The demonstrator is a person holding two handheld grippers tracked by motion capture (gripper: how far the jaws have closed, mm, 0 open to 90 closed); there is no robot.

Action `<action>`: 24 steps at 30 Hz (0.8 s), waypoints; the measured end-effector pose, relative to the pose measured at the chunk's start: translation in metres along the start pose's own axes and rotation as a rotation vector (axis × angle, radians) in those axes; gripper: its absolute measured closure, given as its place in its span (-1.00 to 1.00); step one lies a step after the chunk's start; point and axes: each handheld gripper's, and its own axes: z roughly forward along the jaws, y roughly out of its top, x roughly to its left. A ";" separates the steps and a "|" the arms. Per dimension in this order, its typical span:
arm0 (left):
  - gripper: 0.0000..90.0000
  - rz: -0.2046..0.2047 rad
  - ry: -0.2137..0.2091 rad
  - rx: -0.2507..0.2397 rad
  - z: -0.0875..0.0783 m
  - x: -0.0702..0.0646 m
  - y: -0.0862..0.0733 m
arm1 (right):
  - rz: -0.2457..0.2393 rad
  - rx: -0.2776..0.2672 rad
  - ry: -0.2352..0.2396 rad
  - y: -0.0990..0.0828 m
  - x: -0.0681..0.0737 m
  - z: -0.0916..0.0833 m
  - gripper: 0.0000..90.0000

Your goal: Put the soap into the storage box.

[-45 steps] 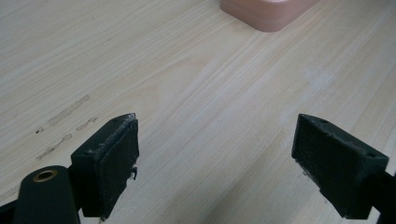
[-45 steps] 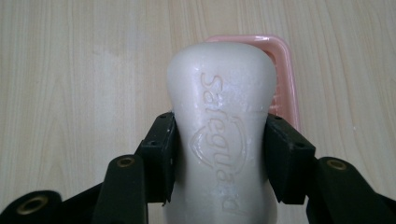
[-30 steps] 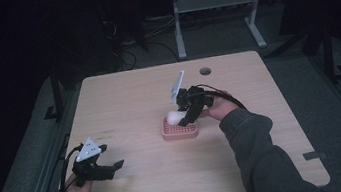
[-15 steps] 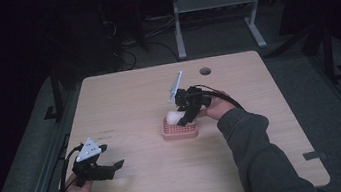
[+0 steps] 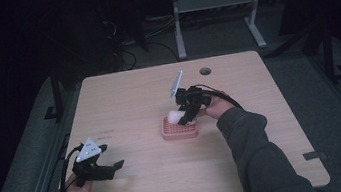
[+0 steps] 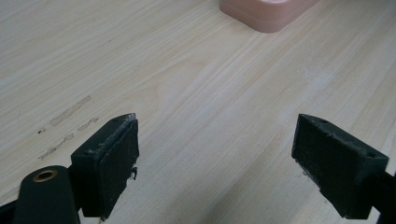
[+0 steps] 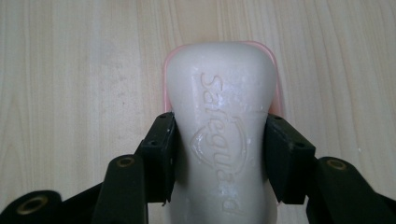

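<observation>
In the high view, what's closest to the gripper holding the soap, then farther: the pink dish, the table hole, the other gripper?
1. Pink dish, right under the right gripper and its soap.
2. Table hole, toward the far edge.
3. Left gripper, near corner on the left.

Both grippers are black: the left gripper [image 5: 99, 167] carries a grey three-cornered plate and a looping black cable; the right gripper [image 5: 186, 117] sits below a dark grey-green sleeve [image 5: 254, 150].
</observation>
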 end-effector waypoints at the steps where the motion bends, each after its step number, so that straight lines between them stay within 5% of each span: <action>1: -0.68 0.000 0.000 0.000 0.000 0.000 0.000 | 0.003 0.001 0.001 0.000 0.000 0.001 0.08; 24: -0.68 0.007 0.002 0.003 -0.002 0.000 0.000 | 0.022 0.045 0.029 0.002 -0.008 0.023 0.08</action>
